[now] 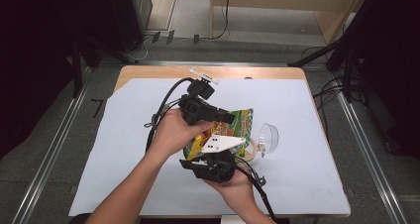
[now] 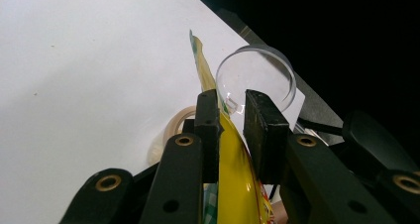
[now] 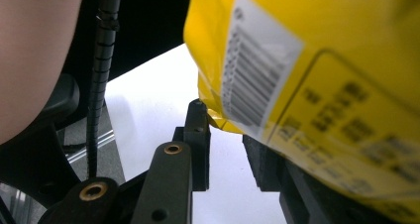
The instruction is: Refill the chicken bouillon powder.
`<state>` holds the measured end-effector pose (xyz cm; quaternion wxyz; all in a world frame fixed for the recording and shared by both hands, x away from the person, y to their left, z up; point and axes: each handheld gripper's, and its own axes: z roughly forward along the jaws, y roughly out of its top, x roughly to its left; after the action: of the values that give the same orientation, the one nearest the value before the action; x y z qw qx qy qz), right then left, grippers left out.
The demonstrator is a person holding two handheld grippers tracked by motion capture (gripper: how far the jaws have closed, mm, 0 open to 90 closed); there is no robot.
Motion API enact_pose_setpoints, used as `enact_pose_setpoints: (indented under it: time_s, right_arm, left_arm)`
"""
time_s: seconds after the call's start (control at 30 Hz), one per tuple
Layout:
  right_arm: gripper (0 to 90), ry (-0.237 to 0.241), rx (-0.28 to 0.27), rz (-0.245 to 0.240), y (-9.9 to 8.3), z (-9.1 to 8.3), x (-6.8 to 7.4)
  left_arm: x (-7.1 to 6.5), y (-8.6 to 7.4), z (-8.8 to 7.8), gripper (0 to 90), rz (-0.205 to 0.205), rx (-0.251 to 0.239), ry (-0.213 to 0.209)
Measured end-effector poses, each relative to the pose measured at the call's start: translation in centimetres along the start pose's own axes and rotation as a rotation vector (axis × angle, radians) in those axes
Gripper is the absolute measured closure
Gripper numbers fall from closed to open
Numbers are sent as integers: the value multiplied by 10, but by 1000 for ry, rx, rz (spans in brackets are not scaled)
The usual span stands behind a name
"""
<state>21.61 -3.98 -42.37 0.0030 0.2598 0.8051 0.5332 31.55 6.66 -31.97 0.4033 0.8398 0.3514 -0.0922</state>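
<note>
bare mat (image 1: pixel 124 149) left, clear cup (image 1: pixel 267 137) right

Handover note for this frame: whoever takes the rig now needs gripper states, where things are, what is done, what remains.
Left gripper: jaws either side of the yellow snack bag; grip not confirmed.
Right gripper: at the bag's lower corner, gap visible between its jaws.
Bag held above the white mat, unopened as far as can be seen.
Clear bowl and tape roll lie beside it.
Left, probably: open the bag, pour into the bowl.
</note>
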Motion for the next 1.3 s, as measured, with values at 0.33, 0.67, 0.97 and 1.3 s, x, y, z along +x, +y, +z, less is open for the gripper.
enact_pose_setpoints:
  time_s: [0.33, 0.67, 0.97, 1.3]
  right_arm:
    - [733, -7, 12, -10, 3, -1, 2]
    - [731, -9, 14, -9, 1, 0, 1]
    - [729, -11, 11, -11, 0, 1, 2]
    - [727, -11, 13, -17, -1, 1, 2]
  left_arm:
    - [3, 0, 0, 761, -15, -1, -10]
    - [5, 0, 2, 760, -22, 4, -8]
    - [6, -1, 2, 761, -25, 6, -9]
    - [7, -1, 2, 762, -24, 8, -5]
